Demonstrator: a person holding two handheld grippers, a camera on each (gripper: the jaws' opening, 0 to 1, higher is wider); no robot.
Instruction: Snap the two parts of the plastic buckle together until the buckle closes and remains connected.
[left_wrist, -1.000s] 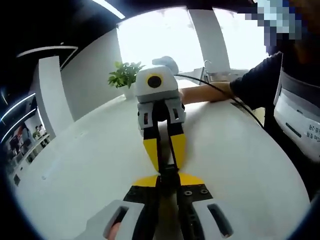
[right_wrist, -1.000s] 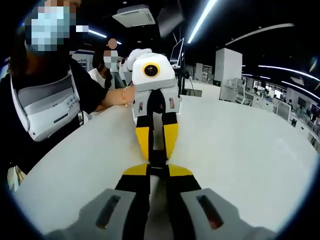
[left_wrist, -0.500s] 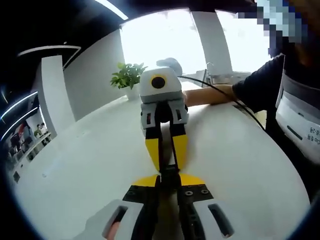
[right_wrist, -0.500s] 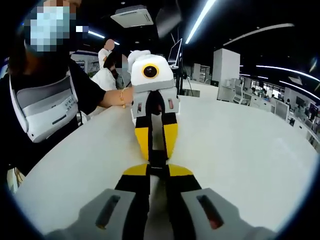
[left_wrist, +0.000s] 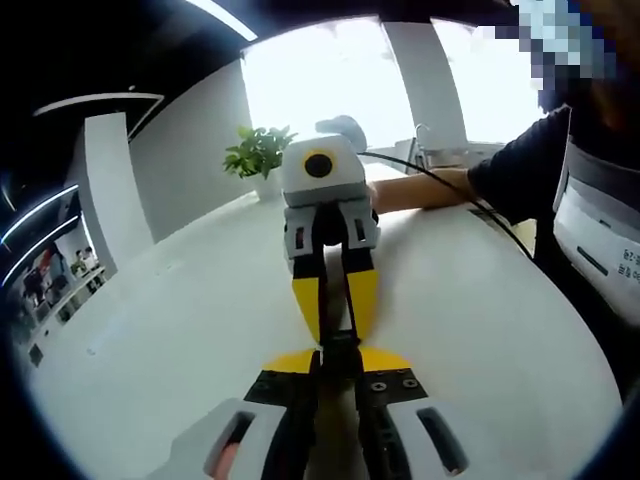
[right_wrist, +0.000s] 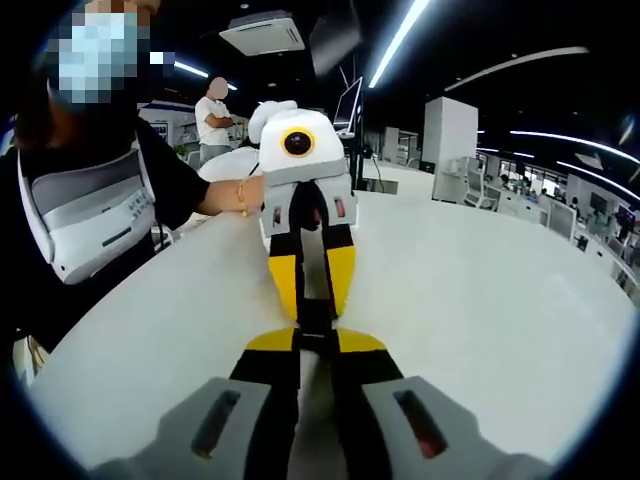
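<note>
Here, over the white table (left_wrist: 150, 330), we are seeing the left gripper (left_wrist: 338, 352) and right gripper (right_wrist: 314, 338) meeting tip to tip, each pinching narrowly on the black plastic buckle (left_wrist: 338, 345), perhaps already joined, a potted plant (left_wrist: 256, 153) standing behind.

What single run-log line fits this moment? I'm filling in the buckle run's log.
left gripper: shut on buckle | right gripper: shut on buckle, tip to tip | over white table | closure: cannot tell

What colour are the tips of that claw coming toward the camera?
Bright yellow, on the right claw, black higher up; clearest in the left gripper view.
</note>
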